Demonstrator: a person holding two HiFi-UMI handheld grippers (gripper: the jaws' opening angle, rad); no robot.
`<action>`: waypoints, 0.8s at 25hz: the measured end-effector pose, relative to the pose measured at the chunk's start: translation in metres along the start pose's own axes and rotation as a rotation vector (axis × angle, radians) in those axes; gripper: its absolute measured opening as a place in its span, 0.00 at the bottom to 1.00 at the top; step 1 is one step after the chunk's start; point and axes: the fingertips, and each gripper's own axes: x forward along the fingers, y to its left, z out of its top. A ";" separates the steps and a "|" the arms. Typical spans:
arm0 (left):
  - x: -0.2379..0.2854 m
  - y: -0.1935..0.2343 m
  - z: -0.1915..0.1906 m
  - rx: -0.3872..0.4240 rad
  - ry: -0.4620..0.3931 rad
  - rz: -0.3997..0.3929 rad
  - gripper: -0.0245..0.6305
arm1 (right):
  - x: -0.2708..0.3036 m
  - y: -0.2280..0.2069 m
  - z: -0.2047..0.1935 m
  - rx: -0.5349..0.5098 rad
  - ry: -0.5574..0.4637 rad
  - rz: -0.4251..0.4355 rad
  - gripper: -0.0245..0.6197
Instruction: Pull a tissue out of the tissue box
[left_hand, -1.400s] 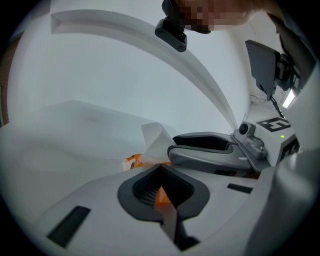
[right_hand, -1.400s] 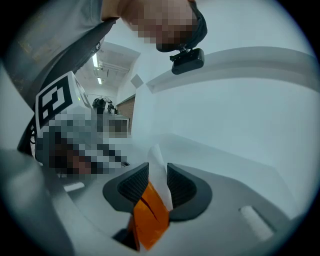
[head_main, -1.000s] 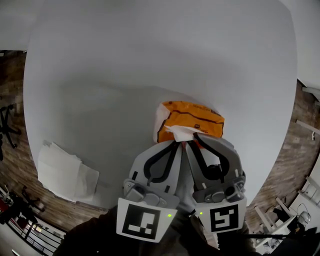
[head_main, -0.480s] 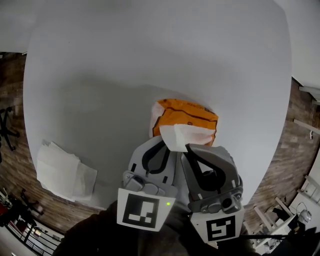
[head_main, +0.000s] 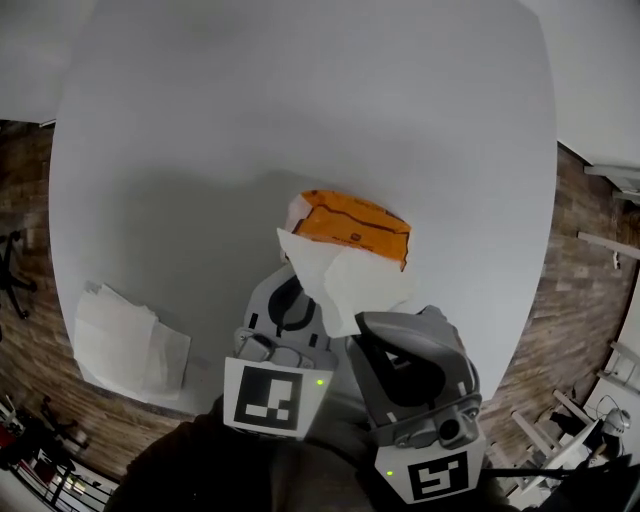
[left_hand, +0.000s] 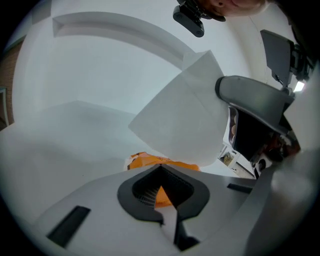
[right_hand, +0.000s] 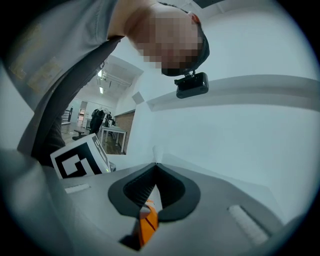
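Note:
An orange tissue pack (head_main: 352, 228) lies on the round white table (head_main: 250, 100). A white tissue (head_main: 335, 280) stands up out of it as a broad sheet, also seen in the left gripper view (left_hand: 185, 125). My right gripper (head_main: 358, 318) is raised above the pack and shut on the tissue's near edge; a sliver of tissue (right_hand: 156, 152) shows at its tips (right_hand: 156, 164). My left gripper (head_main: 290, 275) is low at the pack's near edge, jaws shut (left_hand: 160, 169), with the pack (left_hand: 145, 161) just beyond. Whether it pinches the wrapper is hidden.
A loose pile of white tissues (head_main: 125, 340) lies near the table's left front edge. Wooden floor surrounds the table. The person's head camera (right_hand: 191, 85) hangs above the grippers.
The right gripper has closed on the tissue and risen toward the head camera, drawing it from a small tuft into a broad sheet. The left gripper has stayed by the pack.

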 end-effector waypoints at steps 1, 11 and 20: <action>-0.003 -0.002 0.001 0.003 -0.004 -0.003 0.04 | -0.003 0.001 0.005 -0.001 -0.011 -0.003 0.05; -0.068 -0.039 0.022 0.050 -0.074 -0.006 0.04 | -0.052 0.034 0.067 -0.030 -0.121 0.004 0.05; -0.181 -0.098 0.007 0.086 -0.198 0.080 0.04 | -0.138 0.093 0.107 -0.057 -0.221 0.024 0.05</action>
